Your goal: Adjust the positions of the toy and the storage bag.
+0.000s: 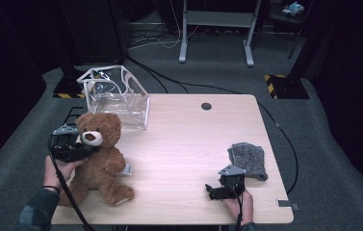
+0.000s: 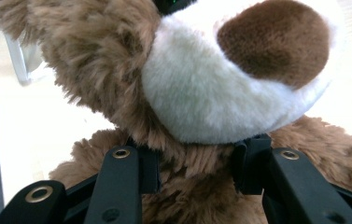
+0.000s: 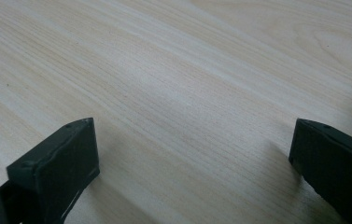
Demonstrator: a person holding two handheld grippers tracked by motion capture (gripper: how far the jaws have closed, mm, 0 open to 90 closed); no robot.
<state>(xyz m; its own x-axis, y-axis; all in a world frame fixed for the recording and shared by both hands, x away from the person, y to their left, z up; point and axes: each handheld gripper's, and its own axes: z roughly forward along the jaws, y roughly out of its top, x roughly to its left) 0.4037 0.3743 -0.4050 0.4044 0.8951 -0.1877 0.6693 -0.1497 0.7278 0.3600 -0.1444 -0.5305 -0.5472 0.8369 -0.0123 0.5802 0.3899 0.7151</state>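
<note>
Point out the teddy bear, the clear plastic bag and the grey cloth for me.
teddy bear (image 1: 103, 166), high view, on its brown belly.
clear plastic bag (image 1: 116, 101), high view, on its see-through front wall.
grey cloth (image 1: 249, 158), high view, on the middle of its knitted surface.

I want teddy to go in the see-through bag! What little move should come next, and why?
Probably lift the teddy bear a little off the table. The left gripper is already shut on its neck, under the muzzle, and the clear bag stands just behind it. The right gripper rests open, away from both.
</note>
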